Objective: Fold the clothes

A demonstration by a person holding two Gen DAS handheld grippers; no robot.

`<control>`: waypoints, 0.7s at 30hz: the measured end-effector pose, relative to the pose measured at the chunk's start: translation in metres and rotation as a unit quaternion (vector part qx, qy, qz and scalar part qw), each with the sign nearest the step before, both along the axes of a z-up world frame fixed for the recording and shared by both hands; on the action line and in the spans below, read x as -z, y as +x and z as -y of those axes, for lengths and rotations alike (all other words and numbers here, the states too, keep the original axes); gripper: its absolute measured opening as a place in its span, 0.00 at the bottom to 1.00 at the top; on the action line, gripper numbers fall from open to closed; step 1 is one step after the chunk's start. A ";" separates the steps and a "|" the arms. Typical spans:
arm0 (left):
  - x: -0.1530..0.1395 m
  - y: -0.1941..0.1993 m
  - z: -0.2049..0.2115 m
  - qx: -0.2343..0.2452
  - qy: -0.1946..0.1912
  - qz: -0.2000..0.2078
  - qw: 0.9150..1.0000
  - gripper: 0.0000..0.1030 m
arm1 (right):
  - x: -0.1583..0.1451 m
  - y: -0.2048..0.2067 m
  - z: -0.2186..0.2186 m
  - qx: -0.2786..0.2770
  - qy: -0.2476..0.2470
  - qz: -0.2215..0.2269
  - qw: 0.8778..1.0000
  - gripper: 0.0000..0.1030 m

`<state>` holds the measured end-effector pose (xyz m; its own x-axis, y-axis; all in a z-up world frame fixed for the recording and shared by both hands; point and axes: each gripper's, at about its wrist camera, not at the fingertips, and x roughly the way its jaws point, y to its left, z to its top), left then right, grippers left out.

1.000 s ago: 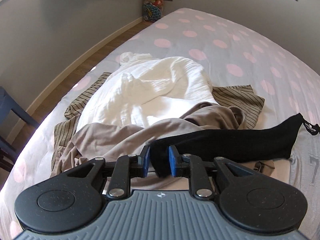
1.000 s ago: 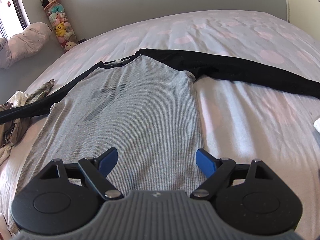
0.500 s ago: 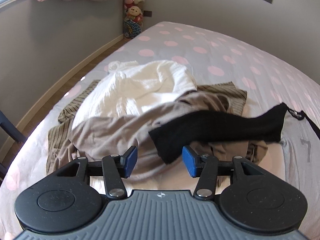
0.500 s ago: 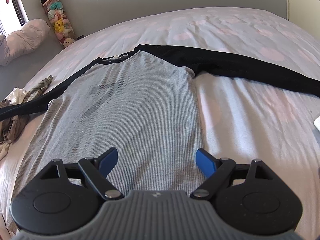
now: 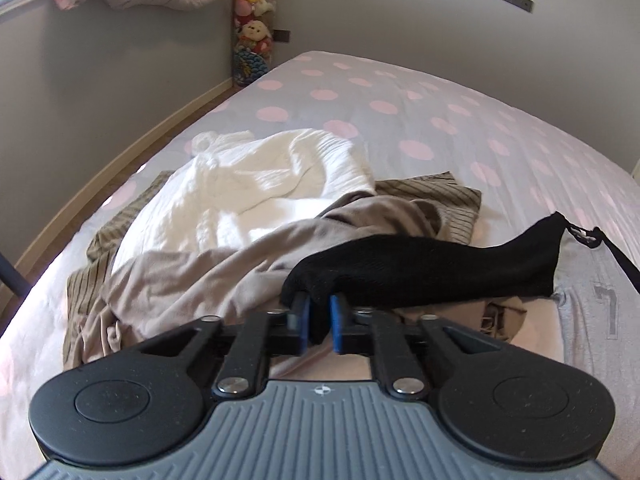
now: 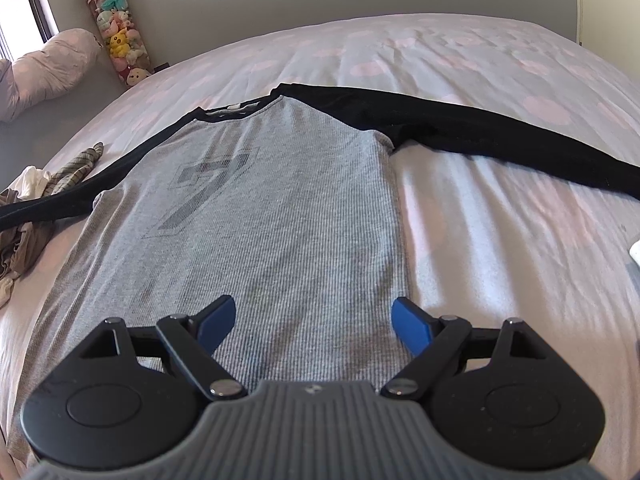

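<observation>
A grey shirt (image 6: pixel 280 216) with a dark "7" and black sleeves lies flat on the bed. Its right sleeve (image 6: pixel 500 136) stretches out to the right. My left gripper (image 5: pixel 319 322) is shut on the cuff end of the left black sleeve (image 5: pixel 432 268), which lies across a pile of clothes. The shirt's grey body shows at the right edge of the left wrist view (image 5: pixel 600 320). My right gripper (image 6: pixel 312 322) is open and empty, just above the shirt's lower hem.
The pile has a white garment (image 5: pixel 256 196), a beige garment (image 5: pixel 192 280) and a striped olive one (image 5: pixel 440 196). The bed has a grey cover with pink dots (image 5: pixel 440 120). A column of plush toys (image 5: pixel 252 24) stands in the corner. The floor lies left of the bed.
My left gripper let go of the black sleeve half a second ago, then shut on its cuff end again. The right gripper has moved slightly and stays open.
</observation>
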<state>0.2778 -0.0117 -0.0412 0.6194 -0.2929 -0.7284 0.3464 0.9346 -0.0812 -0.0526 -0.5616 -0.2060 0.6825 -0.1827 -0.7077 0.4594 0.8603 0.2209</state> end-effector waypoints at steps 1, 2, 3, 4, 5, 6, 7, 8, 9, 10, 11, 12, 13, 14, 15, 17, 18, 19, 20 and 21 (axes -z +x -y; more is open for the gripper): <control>-0.009 -0.001 0.005 0.006 0.001 0.006 1.000 0.06 | 0.000 0.000 0.000 -0.001 0.000 0.001 1.000 0.84; -0.019 -0.003 0.011 0.015 -0.003 0.008 1.000 0.06 | -0.001 0.000 0.000 -0.003 0.000 0.003 1.000 0.84; -0.031 -0.005 0.020 0.022 -0.004 0.009 1.000 0.06 | -0.001 0.000 0.000 -0.003 -0.001 0.005 1.000 0.84; -0.042 -0.007 0.028 0.030 -0.002 0.011 0.999 0.06 | -0.002 -0.001 0.000 -0.004 -0.001 0.007 1.000 0.84; -0.053 -0.010 0.037 0.040 -0.003 0.013 0.999 0.05 | -0.003 -0.001 0.000 -0.004 -0.002 0.010 1.000 0.84; -0.065 -0.014 0.047 0.050 -0.004 0.015 0.999 0.05 | -0.004 -0.002 0.000 -0.003 -0.003 0.013 1.000 0.84; -0.075 -0.017 0.056 0.059 -0.006 0.015 0.998 0.05 | -0.006 -0.003 0.001 -0.002 -0.002 0.018 1.000 0.84; -0.087 -0.020 0.068 0.071 -0.013 0.015 0.997 0.05 | -0.007 -0.005 0.001 -0.001 -0.001 0.023 1.000 0.84; -0.097 -0.023 0.081 0.082 -0.020 0.014 0.996 0.05 | -0.008 -0.006 0.002 0.000 0.000 0.029 1.000 0.84; -0.108 -0.026 0.094 0.093 -0.027 0.013 0.995 0.05 | -0.010 -0.008 0.003 0.001 0.002 0.035 0.999 0.84; -0.118 -0.029 0.106 0.103 -0.034 0.012 0.994 0.05 | -0.011 -0.010 0.004 0.002 0.004 0.042 0.999 0.84; -0.128 -0.031 0.120 0.113 -0.037 0.014 0.993 0.05 | -0.012 -0.012 0.005 0.003 0.006 0.048 0.999 0.84; -0.138 -0.032 0.135 0.123 -0.040 0.017 0.991 0.05 | -0.013 -0.014 0.005 0.005 0.008 0.054 0.999 0.84; -0.148 -0.034 0.150 0.130 -0.040 0.020 0.991 0.05 | -0.014 -0.016 0.006 0.006 0.010 0.060 0.998 0.84; -0.157 -0.034 0.164 0.133 -0.040 0.022 0.990 0.05 | -0.015 -0.017 0.007 0.008 0.013 0.065 0.998 0.84; -0.174 -0.032 0.193 0.136 -0.045 0.023 0.989 0.05 | -0.017 -0.020 0.009 0.010 0.019 0.074 0.997 0.84; -0.181 -0.030 0.207 0.136 -0.050 0.021 0.989 0.05 | -0.017 -0.021 0.010 0.011 0.020 0.079 0.997 0.84; -0.187 -0.029 0.222 0.137 -0.054 0.020 0.989 0.05 | -0.018 -0.022 0.011 0.012 0.022 0.084 0.996 0.84; -0.191 -0.029 0.238 0.140 -0.056 0.019 0.988 0.05 | -0.019 -0.023 0.011 0.012 0.023 0.089 0.996 0.84; -0.195 -0.029 0.254 0.144 -0.059 0.018 0.988 0.05 | -0.020 -0.024 0.012 0.013 0.024 0.094 0.995 0.84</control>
